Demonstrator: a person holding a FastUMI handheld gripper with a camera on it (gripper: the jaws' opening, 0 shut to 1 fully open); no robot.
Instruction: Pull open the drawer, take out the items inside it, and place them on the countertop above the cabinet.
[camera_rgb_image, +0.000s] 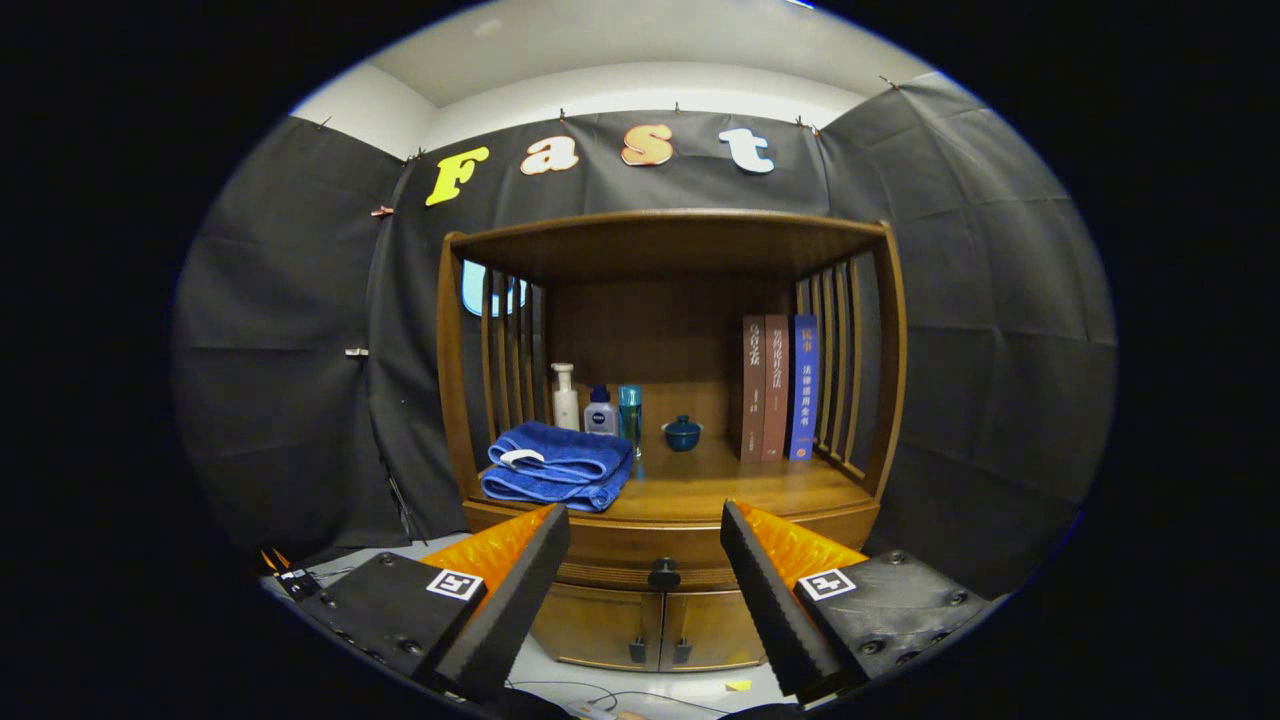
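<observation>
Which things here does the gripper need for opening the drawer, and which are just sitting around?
Needed:
- drawer, closed
- drawer knob, seen between the fingers, beyond them
- countertop
- gripper, open, holding nothing

Just sitting there:
- blue towel
- three bottles
- small blue pot
- three books
- lower cabinet doors

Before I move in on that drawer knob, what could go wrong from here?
1. The tongs are open and well short of the small dark drawer knob; closing early would probably miss it.
2. Two cabinet door handles sit just below the knob, so a low approach may catch those instead.
3. The folded blue towel lies at the countertop front edge, leaving less room on that side.
</observation>
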